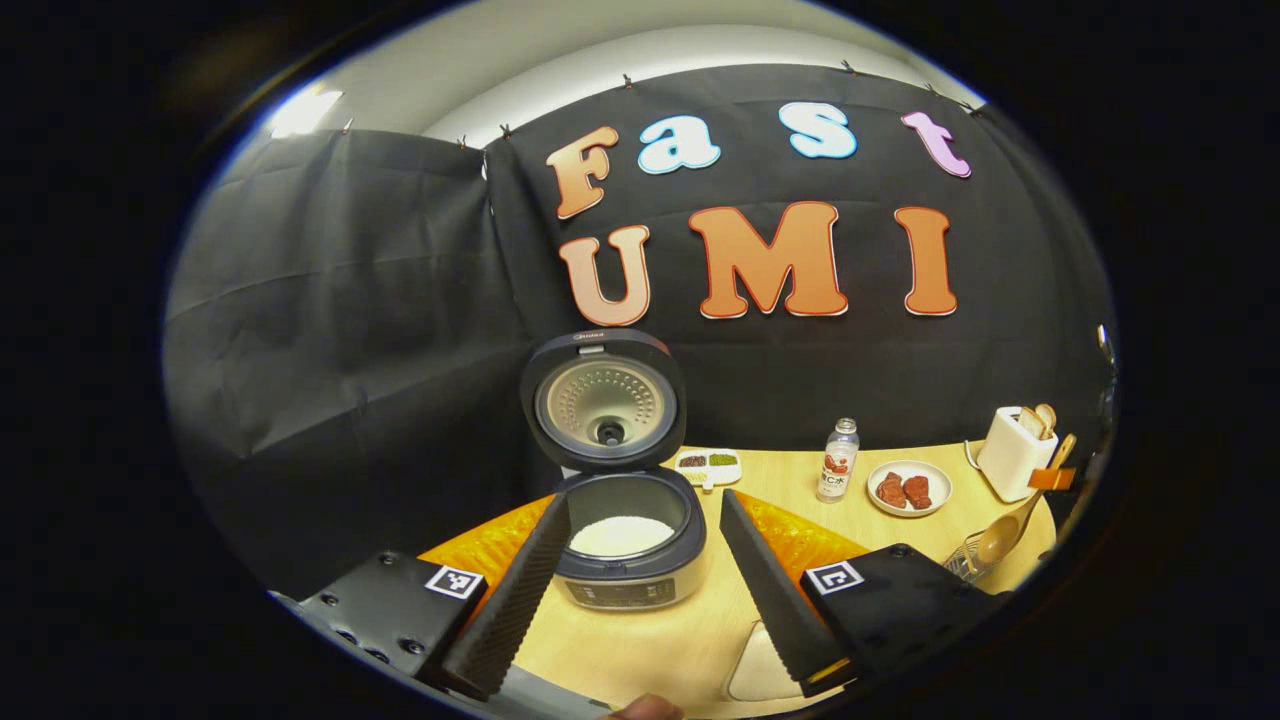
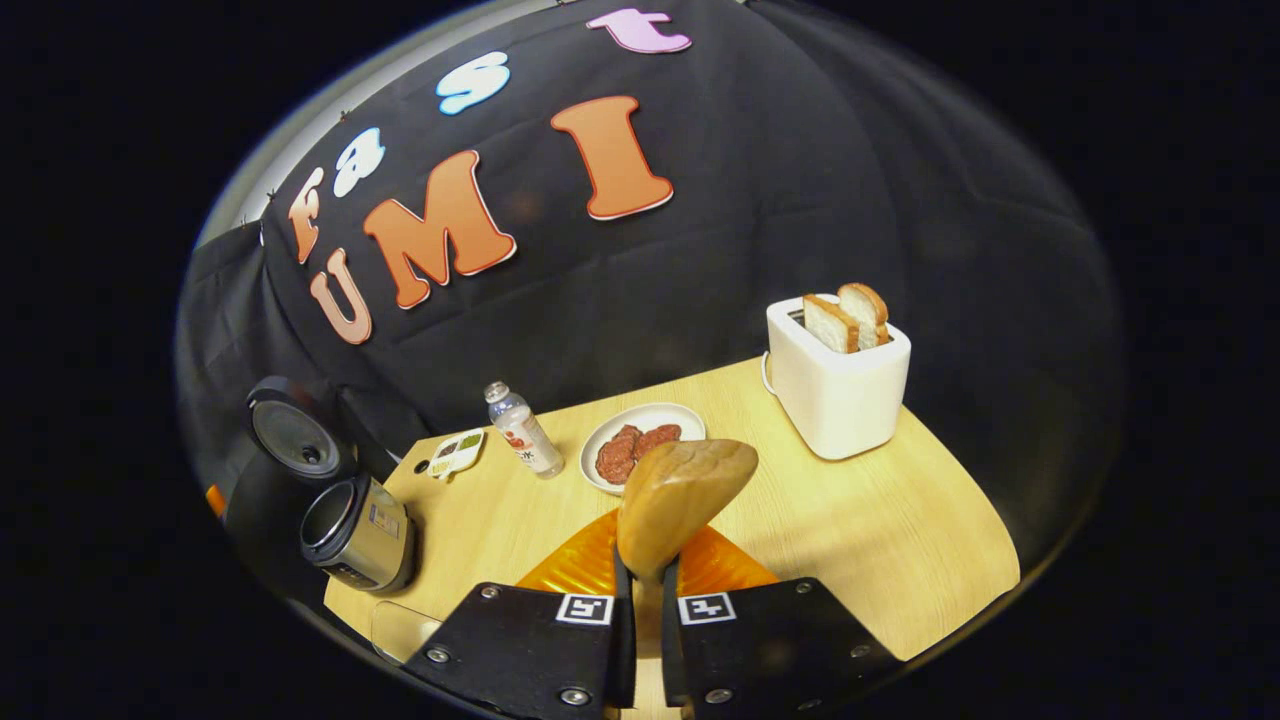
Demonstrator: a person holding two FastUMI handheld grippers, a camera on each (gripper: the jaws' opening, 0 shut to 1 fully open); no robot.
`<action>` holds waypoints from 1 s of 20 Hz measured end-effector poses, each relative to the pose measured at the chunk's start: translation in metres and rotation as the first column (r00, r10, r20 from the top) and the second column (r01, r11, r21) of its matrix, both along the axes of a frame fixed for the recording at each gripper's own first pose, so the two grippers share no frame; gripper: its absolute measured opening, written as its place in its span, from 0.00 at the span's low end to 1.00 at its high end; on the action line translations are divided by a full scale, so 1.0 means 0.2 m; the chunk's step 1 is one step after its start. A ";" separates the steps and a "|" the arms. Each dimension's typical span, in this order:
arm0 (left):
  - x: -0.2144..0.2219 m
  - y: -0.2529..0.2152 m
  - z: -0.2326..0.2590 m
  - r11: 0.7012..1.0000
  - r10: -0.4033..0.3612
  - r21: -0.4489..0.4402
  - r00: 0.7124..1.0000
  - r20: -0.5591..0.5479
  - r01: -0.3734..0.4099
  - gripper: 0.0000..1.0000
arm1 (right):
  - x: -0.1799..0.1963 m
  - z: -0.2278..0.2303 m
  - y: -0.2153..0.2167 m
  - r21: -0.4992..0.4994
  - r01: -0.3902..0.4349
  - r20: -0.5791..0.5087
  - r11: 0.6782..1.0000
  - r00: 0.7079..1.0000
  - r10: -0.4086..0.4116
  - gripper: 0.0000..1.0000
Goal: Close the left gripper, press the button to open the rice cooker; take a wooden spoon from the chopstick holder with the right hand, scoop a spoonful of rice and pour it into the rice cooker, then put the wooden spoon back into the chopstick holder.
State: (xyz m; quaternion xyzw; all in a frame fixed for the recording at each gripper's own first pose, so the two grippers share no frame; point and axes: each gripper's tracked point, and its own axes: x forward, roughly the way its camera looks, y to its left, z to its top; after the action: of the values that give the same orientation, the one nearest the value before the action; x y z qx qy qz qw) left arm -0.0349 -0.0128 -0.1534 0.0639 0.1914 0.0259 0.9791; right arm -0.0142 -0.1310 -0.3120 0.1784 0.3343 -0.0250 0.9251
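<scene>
Dark round rice cooker (image 1: 625, 540) open, rice inside; left gripper (image 1: 635, 580) wide; right gripper (image 2: 640, 600) clamping pale wooden spoon (image 2: 680, 490), return to holder probably outstanding.

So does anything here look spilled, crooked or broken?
Nothing stands out. The rice cooker stands open with rice inside, none visibly spilled on the table, and the right gripper holds the wooden spoon.
</scene>
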 end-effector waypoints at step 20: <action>0.25 0.12 0.18 0.999 0.048 -0.001 0.997 0.065 -0.048 1.00 | -0.13 -0.39 -0.06 -0.015 0.084 -0.280 0.996 0.956 -0.084 0.27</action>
State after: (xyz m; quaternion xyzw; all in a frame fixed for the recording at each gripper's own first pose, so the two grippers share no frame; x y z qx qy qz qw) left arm 0.0149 0.0122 -0.1168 0.0587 0.1611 0.0513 0.9839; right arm -0.0395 -0.1421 -0.3899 0.1859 0.4542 -0.0897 0.8666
